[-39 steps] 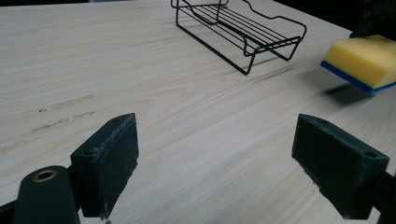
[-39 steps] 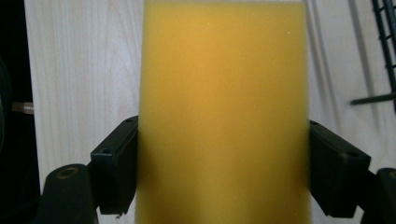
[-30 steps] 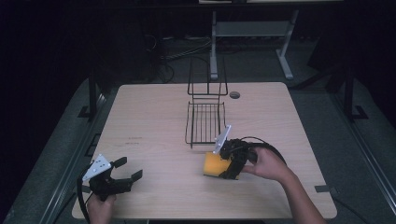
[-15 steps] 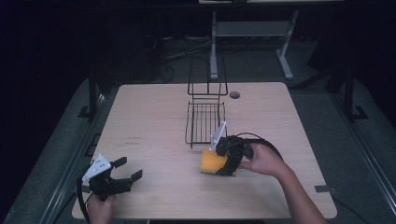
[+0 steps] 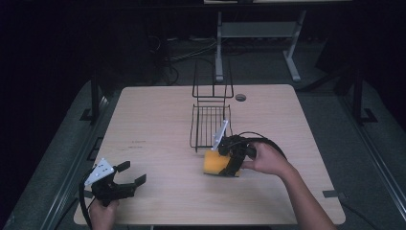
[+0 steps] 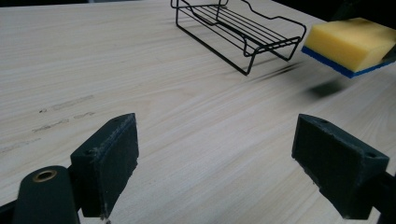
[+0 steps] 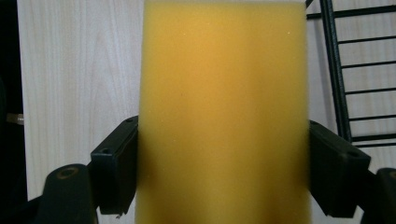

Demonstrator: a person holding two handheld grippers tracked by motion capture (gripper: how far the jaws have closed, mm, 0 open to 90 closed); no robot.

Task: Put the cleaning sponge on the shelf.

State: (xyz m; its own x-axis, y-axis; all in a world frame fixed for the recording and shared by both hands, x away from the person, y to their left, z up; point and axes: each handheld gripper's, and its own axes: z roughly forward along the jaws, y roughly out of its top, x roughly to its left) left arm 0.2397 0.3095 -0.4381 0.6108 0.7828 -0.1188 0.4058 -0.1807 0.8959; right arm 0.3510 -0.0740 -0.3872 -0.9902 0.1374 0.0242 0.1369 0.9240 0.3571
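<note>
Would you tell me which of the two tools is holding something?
The right tool, clamped on the yellow sponge; the left tool sits open and empty.

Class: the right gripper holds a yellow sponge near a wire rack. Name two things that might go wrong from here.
The sponge is soft foam pinched at its sides by the right gripper, so it may flex or slip out. It hangs just off the table close to the wire rack, whose raised rim could snag it.

Over the last second the right gripper [image 5: 225, 163], clamped on the yellow foam sponge with a blue underside [image 5: 214, 163], shifted slightly leftward and toward the table's far edge. The sponge now lies closer to the near end of the black wire rack [image 5: 209, 125].
</note>
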